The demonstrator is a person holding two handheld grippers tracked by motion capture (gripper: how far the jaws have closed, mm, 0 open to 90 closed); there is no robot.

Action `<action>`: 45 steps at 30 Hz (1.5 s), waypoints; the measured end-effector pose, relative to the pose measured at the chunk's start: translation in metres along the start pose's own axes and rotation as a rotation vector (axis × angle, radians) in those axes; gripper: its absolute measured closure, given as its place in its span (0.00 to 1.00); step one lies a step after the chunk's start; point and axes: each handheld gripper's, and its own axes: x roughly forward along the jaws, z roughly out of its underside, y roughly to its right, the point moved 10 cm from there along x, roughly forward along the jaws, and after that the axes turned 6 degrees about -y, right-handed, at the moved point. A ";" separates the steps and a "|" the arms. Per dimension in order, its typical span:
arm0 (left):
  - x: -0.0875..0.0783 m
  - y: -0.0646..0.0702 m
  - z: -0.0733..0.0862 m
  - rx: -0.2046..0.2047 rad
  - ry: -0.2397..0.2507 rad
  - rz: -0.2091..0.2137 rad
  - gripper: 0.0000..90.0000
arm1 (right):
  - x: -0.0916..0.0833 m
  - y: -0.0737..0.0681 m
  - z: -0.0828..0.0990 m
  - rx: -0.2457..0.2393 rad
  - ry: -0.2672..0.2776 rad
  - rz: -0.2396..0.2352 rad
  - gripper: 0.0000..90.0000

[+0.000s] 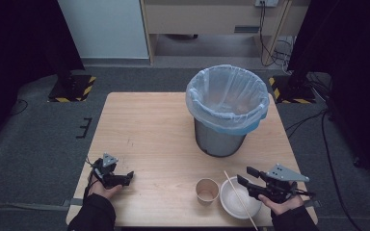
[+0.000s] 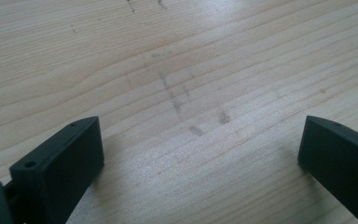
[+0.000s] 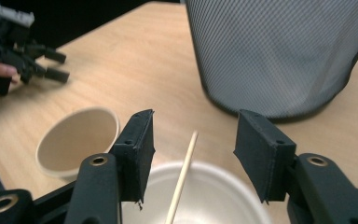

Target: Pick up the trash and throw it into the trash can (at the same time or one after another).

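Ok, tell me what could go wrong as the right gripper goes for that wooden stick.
1. The wooden stick lies loose across the white bowl, so the open right gripper, with the stick between its fingers but untouched, may knock it off the rim.
2. The bowl looks light; a push could slide it toward the table edge.
3. The paper cup stands right beside the bowl and might tip if bumped.
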 end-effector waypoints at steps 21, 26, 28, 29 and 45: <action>0.000 0.000 0.000 -0.001 0.000 0.000 0.00 | 0.020 -0.012 0.055 0.020 -0.272 -0.023 0.67; 0.000 0.000 0.000 0.000 0.000 0.000 0.00 | 0.020 -0.012 0.060 0.019 -0.309 -0.015 0.75; 0.000 0.000 0.000 0.000 0.000 0.000 0.00 | 0.020 -0.012 0.061 0.022 -0.316 -0.015 0.76; 0.000 0.000 0.000 -0.001 0.000 0.000 0.00 | 0.020 -0.012 0.062 0.021 -0.321 -0.014 0.77; 0.000 0.000 0.000 -0.001 0.000 0.000 0.00 | 0.019 -0.006 0.065 0.026 -0.354 0.001 0.94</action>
